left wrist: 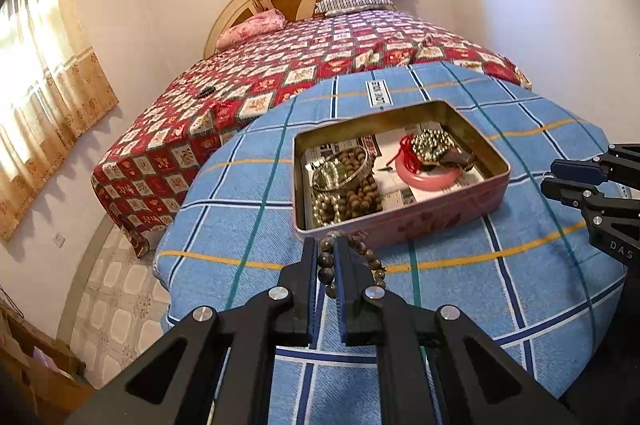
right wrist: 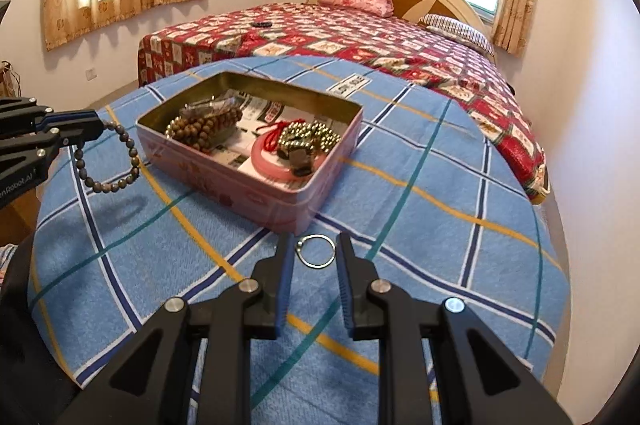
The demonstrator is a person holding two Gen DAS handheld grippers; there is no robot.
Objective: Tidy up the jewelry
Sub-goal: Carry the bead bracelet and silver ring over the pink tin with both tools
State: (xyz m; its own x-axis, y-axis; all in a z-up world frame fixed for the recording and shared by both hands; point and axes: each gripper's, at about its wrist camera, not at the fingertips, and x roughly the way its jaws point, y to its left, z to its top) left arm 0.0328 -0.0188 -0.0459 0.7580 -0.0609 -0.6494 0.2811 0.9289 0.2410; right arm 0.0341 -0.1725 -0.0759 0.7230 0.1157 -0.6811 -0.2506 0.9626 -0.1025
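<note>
My left gripper (left wrist: 323,245) is shut on a dark bead bracelet (left wrist: 326,263), which hangs in a loop above the blue plaid tablecloth (left wrist: 500,245), just in front of the near wall of the pink tin (left wrist: 400,221). From the right wrist view, that bracelet (right wrist: 108,185) dangles from the left gripper (right wrist: 100,127) left of the tin (right wrist: 224,177). The tin holds brown bead strings (right wrist: 208,129), gold beads (right wrist: 316,137), red cord and a pink bangle (right wrist: 264,153). My right gripper (right wrist: 315,245) is shut on a thin silver ring (right wrist: 316,265) near the tin's front corner.
The table is round, and its cloth drops off at the edges. Behind it stands a bed with a red patchwork cover (left wrist: 280,65), with a small dark object (left wrist: 206,92) lying on it. Curtained windows line the walls. A wooden piece of furniture (left wrist: 36,365) stands low left.
</note>
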